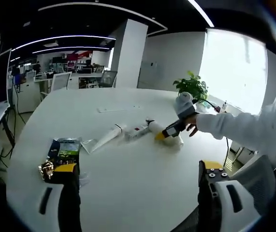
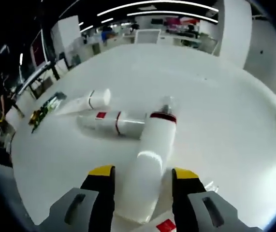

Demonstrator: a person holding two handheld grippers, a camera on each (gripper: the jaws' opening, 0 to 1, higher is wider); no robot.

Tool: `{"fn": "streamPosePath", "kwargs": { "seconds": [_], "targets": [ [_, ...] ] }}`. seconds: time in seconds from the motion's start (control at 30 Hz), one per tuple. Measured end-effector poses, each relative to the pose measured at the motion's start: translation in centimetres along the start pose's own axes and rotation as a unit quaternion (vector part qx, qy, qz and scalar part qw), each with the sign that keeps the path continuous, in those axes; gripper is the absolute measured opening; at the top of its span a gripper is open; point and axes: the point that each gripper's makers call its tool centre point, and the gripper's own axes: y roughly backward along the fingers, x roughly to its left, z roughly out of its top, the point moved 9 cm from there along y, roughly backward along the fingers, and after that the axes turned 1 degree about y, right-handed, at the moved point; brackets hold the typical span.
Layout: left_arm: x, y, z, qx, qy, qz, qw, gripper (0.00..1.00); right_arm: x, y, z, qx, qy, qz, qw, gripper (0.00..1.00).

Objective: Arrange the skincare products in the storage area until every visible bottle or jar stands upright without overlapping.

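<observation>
The white bottle (image 2: 150, 169) lies flat at lower centre of my right gripper view, between the spread jaws of my right gripper (image 2: 142, 181), lined up to grip it. My left gripper (image 1: 140, 193) waits open.

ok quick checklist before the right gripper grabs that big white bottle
1. Right gripper open, one jaw on each side of the big white bottle: ok.
2. Bottle upright: not ok, it lies flat on the table.
3. Bottle free of neighbours: not ok, its red-banded end lies against the clear bottle.
4. White tube upright: not ok, also lying down.
5. Left gripper out of the way: ok, open, held back near the snack packets.
6. Firm contact on the bottle: cannot tell, jaws not closed yet.
</observation>
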Motion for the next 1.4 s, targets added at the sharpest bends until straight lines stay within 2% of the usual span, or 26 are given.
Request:
{"fn": "streamPosePath", "kwargs": {
  "seconds": [0.17, 0.33, 0.53, 0.67, 0.93, 1.1, 1.2, 1.27, 1.4],
  "targets": [
    [0.1, 0.2, 0.0, -0.001, -0.001, 0.004, 1.0000, 0.98, 0.2, 0.0, 0.1, 0.011, -0.004, -0.011, 0.9999, 0.36],
    [0.0, 0.2, 0.1, -0.001, -0.005, 0.004, 1.0000, 0.98, 0.3, -0.3, 0.3, 0.028, 0.018, -0.035, 0.9988, 0.30],
    [-0.2, 0.2, 0.1, -0.001, -0.008, 0.000, 1.0000, 0.98, -0.3, -0.6, 0.6, 0.033, -0.010, -0.031, 0.9989, 0.25],
    [-0.2, 0.2, 0.1, -0.001, -0.006, -0.003, 1.0000, 0.97, -0.9, -0.7, 0.6, 0.018, -0.035, -0.022, 0.9990, 0.24],
    [-0.4, 0.1, 0.1, -0.001, -0.005, -0.008, 1.0000, 0.97, -1.2, -0.6, 0.5, 0.022, -0.055, -0.022, 0.9980, 0.23],
    [-0.6, 0.0, 0.2, -0.002, 0.001, -0.017, 0.9999, 0.97, -1.4, -0.1, 0.1, 0.011, -0.125, 0.011, 0.9921, 0.23],
    [-1.0, -0.2, 0.2, -0.006, 0.012, -0.033, 0.9994, 0.97, -1.7, 0.7, -0.5, 0.000, -0.175, 0.033, 0.9840, 0.23],
    [-1.2, -0.4, 0.1, -0.003, 0.013, -0.040, 0.9991, 0.97, -1.9, 1.2, -0.8, -0.003, -0.176, 0.034, 0.9838, 0.23],
    [-1.3, -0.7, -0.1, 0.002, 0.026, -0.050, 0.9984, 0.96, -1.7, 2.2, -1.6, -0.013, -0.211, 0.053, 0.9759, 0.23]
  ]
}}
